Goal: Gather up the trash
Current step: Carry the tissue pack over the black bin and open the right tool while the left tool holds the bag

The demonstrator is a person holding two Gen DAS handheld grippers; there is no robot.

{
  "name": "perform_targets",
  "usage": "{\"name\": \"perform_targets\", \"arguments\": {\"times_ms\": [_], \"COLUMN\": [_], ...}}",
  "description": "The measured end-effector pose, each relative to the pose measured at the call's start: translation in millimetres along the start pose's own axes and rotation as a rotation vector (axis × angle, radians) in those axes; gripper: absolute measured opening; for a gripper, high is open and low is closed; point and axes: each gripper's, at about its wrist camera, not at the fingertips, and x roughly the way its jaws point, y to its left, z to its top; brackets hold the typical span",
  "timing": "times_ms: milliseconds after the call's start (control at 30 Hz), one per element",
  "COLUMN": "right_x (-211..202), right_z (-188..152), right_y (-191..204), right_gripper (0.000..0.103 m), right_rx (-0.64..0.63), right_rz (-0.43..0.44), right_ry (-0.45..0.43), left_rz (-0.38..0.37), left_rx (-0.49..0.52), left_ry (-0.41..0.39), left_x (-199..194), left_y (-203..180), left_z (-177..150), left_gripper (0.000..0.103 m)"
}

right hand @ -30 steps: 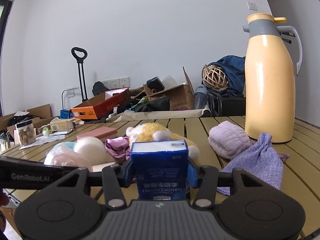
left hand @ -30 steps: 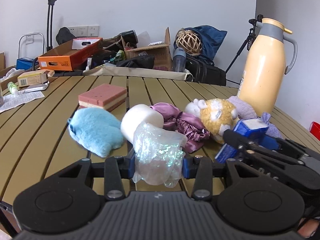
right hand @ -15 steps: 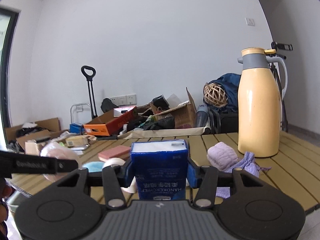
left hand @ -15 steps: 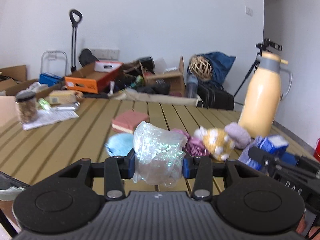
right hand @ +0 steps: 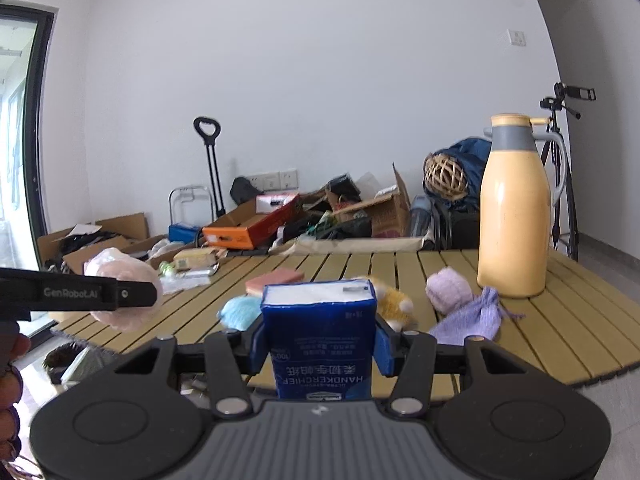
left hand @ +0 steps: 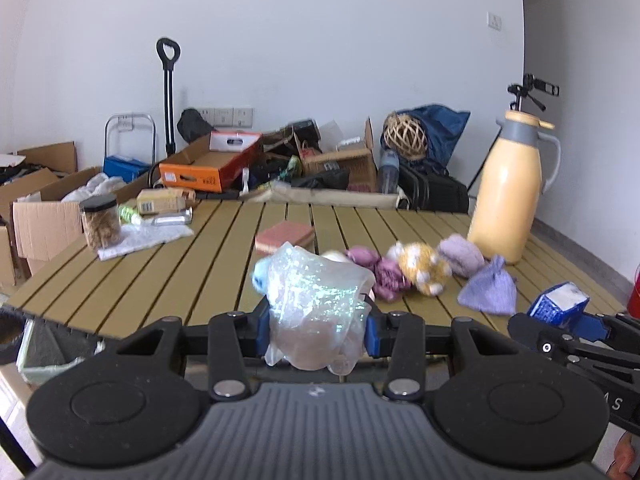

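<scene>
Left tongs (left hand: 316,326) clamped on crumpled iridescent plastic wrapper (left hand: 316,304); right tongs (right hand: 319,346) clamped on blue handkerchief tissue pack (right hand: 320,332), both off slatted bench (left hand: 180,272).

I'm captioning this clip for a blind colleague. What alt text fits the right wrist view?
The right gripper clamps a blue tissue pack above the near edge of a slatted table. Beyond stand a yellow thermos jug and soft toys; the left gripper holds crumpled plastic at left.

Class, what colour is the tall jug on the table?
Pale yellow jug, grey collar; right wrist view.
</scene>
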Motion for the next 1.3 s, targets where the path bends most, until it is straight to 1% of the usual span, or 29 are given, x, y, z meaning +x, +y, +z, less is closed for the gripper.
{"name": "perform_targets", "arguments": {"times_ms": [267,433,533,767,967,1300], "right_x": [-23.3,-33.1,-33.8,-29.2,-18.1,11.5], "right_z": [-33.8,-56.4,-69.7,-107.0,-141.3,-179.5], "right_y": [9.2,12.9,17.4,25.3,26.0,29.3], "right_gripper": [0.050,0.050,0.050,0.050,0.050,0.050], "right_rx": [0.013,0.019,0.018,0.015,0.025,0.026], "right_rz": [0.024,0.037,0.045,0.045,0.033,0.011], "right_ry": [0.126,0.200,0.251,0.389,0.515,0.685], "left_rz": [0.003,0.013,0.025,0.042,0.071,0.107], "left_rx": [0.043,0.052,0.059,0.059,0.028,-0.020], "left_ry": [0.071,0.147,0.206,0.341,0.445,0.593], "left_x": [-25.1,-28.1,-26.6,-14.1,-1.5,30.3], "left_y": [-11.8,-16.2,-17.4,-16.1,-5.6,14.2], "left_z": [-34.2,-58.6,-75.8,-115.5,-139.6,-179.6], "left_gripper": [0.043,0.043,0.043,0.043,0.043,0.043]}}
